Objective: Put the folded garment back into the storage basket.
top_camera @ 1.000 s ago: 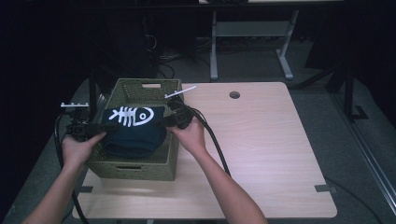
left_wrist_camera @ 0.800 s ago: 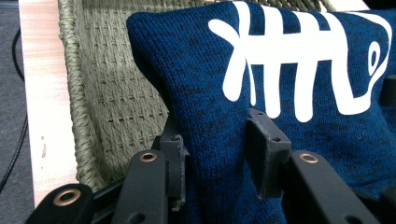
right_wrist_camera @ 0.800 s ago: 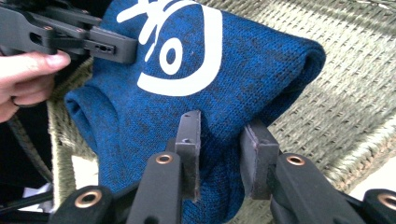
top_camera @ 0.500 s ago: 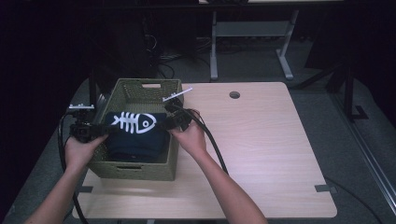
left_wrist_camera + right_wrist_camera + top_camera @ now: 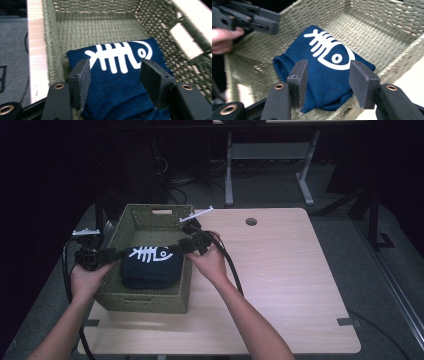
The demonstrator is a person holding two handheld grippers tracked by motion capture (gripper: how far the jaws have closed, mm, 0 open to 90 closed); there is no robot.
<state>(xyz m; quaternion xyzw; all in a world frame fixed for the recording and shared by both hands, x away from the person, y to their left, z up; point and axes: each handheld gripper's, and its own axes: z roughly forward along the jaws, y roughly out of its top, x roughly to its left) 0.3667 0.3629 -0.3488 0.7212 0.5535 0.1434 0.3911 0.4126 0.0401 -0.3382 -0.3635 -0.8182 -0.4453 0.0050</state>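
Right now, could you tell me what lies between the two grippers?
In the high view, the folded navy cloth with a white fishbone print lies in the woven basket, between the left gripper and right gripper.

High view overhead, far; both gripper views close, facing basket interior from opposite sides.

Bare-armed and sleeveless, a person is gripping two black grippers: left gripper, right gripper, each showing brass rivets, padded jaws and trailing black cable.

Dim lab: bare desks, floor cables.
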